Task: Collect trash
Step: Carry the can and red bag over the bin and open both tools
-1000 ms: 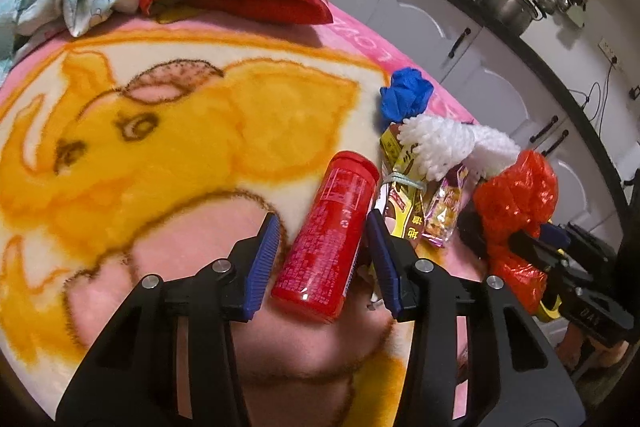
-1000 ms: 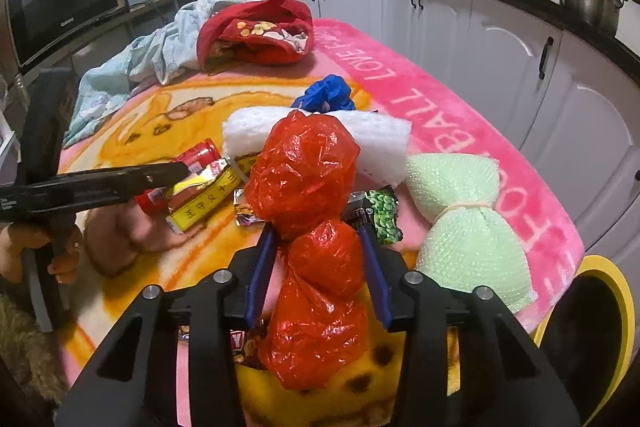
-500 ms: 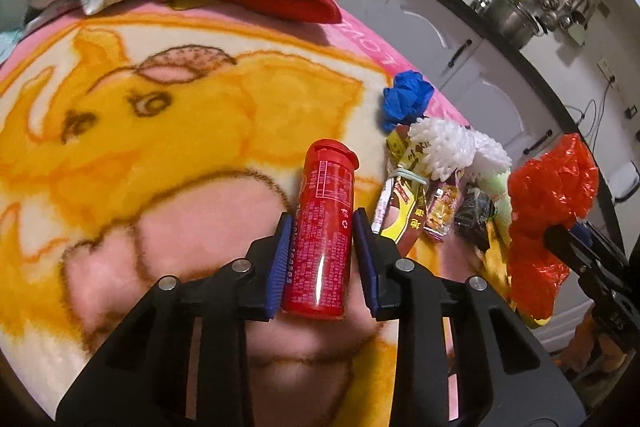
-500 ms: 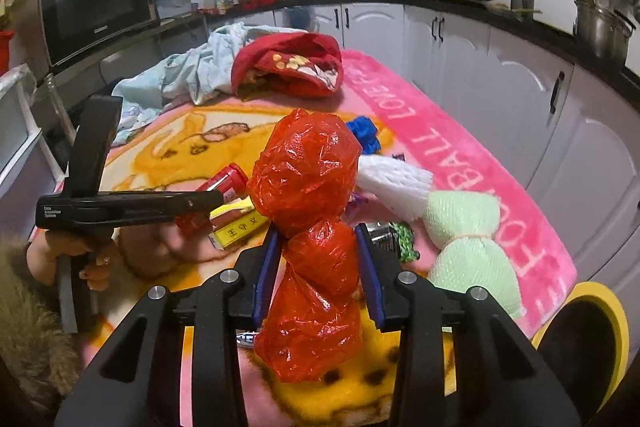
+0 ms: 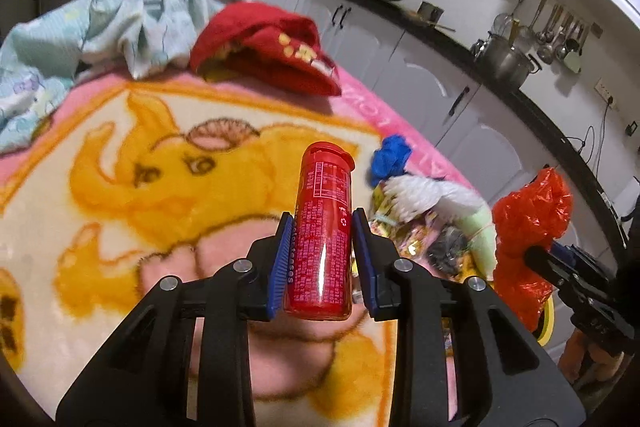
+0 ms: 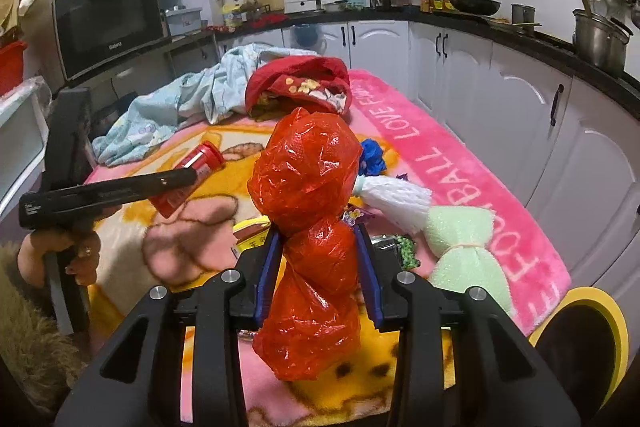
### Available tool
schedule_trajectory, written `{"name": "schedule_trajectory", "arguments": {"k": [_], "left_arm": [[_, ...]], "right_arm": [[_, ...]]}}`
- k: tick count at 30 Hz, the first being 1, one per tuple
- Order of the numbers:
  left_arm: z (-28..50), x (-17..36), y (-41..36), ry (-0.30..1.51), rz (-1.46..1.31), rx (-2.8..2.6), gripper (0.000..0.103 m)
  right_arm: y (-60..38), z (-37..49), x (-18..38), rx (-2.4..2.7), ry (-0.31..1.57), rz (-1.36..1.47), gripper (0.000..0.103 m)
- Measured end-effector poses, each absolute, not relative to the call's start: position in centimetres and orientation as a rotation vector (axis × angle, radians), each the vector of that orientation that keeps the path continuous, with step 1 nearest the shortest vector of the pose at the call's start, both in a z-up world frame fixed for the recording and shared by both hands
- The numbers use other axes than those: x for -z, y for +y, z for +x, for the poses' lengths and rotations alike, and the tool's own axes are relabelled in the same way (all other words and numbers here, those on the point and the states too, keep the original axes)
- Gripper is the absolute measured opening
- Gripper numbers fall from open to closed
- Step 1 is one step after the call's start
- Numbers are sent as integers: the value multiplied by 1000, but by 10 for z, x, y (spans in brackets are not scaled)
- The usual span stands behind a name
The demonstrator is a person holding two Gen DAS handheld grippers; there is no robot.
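Observation:
My left gripper (image 5: 322,227) is shut on a red tube-shaped can (image 5: 325,227), held above the blanket with its cap pointing away. In the right wrist view that red can (image 6: 188,179) shows at the left, in the left gripper (image 6: 176,183) that a hand (image 6: 68,251) holds. My right gripper (image 6: 318,243) is shut on a crumpled red plastic bag (image 6: 308,183), lifted off the blanket; the red bag (image 5: 528,223) also shows at the right of the left wrist view. Still lying on the blanket are a blue wad (image 6: 372,157), white foam netting (image 6: 396,199), green foam netting (image 6: 468,259) and snack wrappers (image 6: 400,247).
A pink and yellow cartoon blanket (image 6: 460,179) covers the table. A red cloth (image 6: 304,83) and a pale blue cloth (image 6: 168,111) lie at its far end. A yellow-rimmed bin (image 6: 580,339) stands off the table's right near corner. White kitchen cabinets (image 6: 540,99) run close along the right.
The left gripper closed on the red can and lifted it off the blanket. The right gripper rose higher with the red bag.

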State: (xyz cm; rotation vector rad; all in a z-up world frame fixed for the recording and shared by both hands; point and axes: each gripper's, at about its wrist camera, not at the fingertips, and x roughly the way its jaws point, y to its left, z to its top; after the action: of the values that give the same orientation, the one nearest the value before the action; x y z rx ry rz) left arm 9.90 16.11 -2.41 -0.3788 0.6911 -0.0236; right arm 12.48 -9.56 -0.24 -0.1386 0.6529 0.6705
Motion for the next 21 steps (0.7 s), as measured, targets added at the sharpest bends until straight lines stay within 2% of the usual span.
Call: {"name": "schedule_trajectory", "arguments": {"k": [21], "left_arm": [[106,-23,63,596,-280,158,23]], "right_arm": [[-181,111,-39,-564,563,-64,34]]}}
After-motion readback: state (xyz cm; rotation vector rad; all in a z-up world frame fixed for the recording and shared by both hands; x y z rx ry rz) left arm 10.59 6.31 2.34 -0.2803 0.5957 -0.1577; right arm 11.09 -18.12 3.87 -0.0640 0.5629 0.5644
